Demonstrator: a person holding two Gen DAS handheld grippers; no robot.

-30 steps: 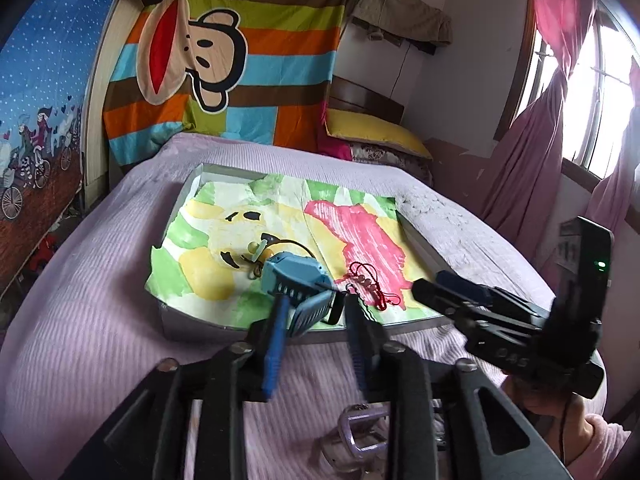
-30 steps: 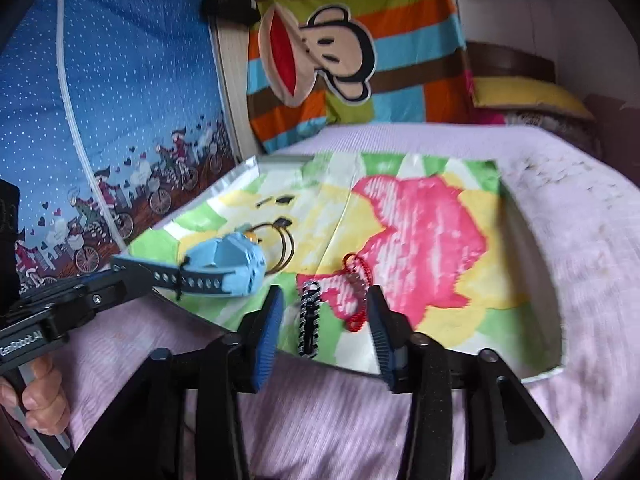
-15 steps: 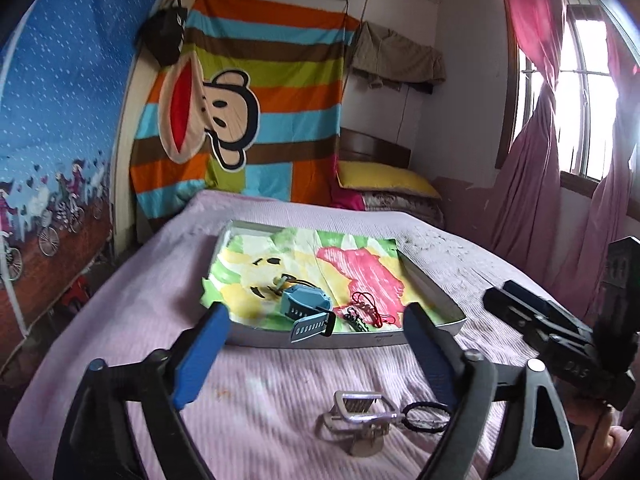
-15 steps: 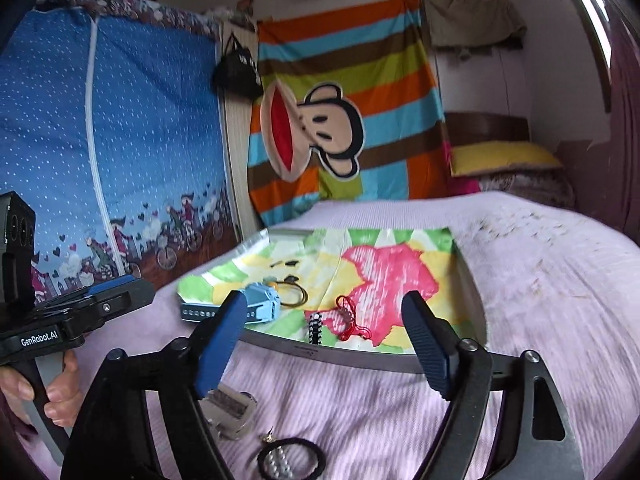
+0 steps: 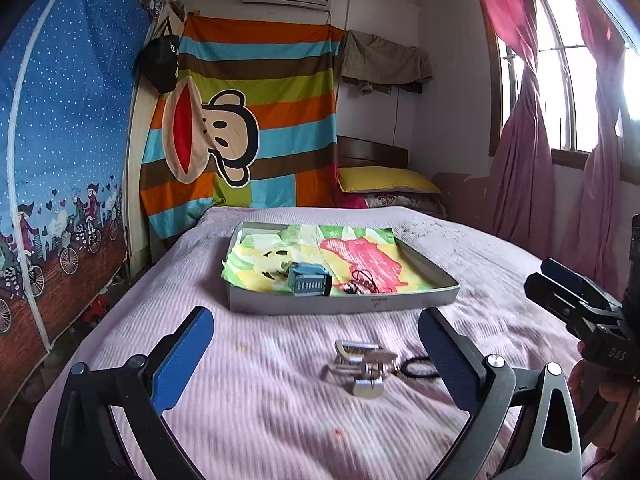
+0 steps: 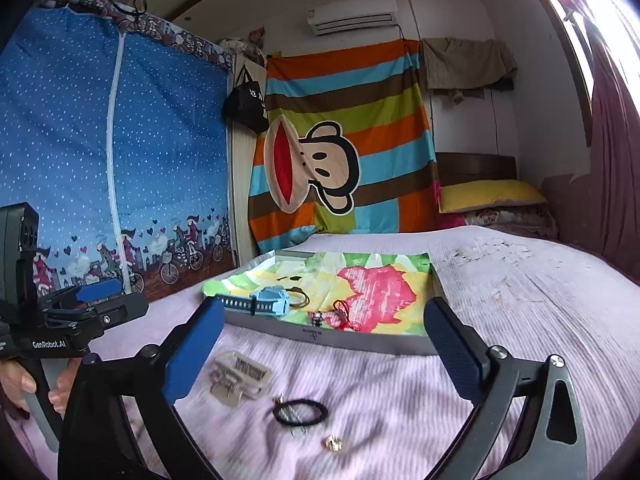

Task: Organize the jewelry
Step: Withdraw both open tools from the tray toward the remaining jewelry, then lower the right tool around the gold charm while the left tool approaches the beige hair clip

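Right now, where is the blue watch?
The blue watch lies inside the tray on the bed, at its near left end in the right wrist view, beside a black loop and left of the red cord.

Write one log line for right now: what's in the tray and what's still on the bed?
tray: blue watch, red cord | bed: metal clasp, black hair tie, small gold piece | both hand-held grippers: opening, nothing between jaws

A yellow pillow lies below a striped monkey blanket near pink curtains

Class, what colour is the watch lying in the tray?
Light blue, with a darker strap; the watch shows best in the right wrist view.
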